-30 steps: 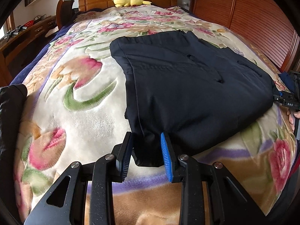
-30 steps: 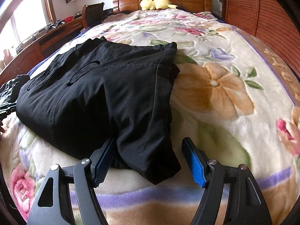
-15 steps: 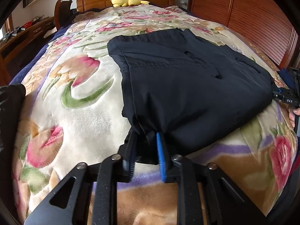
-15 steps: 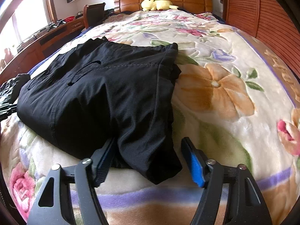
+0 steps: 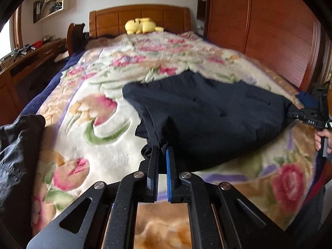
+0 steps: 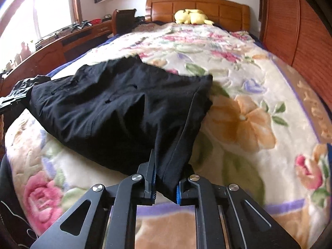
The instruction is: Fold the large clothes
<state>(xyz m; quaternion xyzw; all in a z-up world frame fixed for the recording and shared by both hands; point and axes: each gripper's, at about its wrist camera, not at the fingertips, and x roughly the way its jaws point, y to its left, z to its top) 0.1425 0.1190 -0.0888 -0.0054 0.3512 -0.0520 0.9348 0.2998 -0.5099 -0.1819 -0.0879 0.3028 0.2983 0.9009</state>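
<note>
Left wrist view: left gripper (image 5: 162, 151) has its blue pads pinched together on the near left corner of the dark trousers (image 5: 207, 114); cloth rises in a tent from the bite.
Right wrist view: right gripper (image 6: 165, 173) is closing on the near right corner; a thick bunch of fabric fills the gap and the pads already press on it.
Garment position: trousers (image 6: 116, 101) lie partly folded across the near end of the floral blanket (image 5: 99, 103); far edge flat, near edge lifted at both corners.
Surroundings: yellow plush toy (image 5: 141, 26) at the wooden headboard (image 5: 139, 18), well apart from the work; another dark garment (image 5: 16, 143) heaped at the left edge of the bed.
Step in hand (judgement): both near corners gripped, ready to carry the near edge over toward the far edge.
Technique: keep both hands level with each other so the edge stays taut between them; lift just high enough that the lower layer does not drag; lay the edge down square with the far hem.
Risk: right bite holds several layers and a bulky bunch may slip; left bite is thin, near the very edge.
Blur: both views are smeared; seams not readable.
</note>
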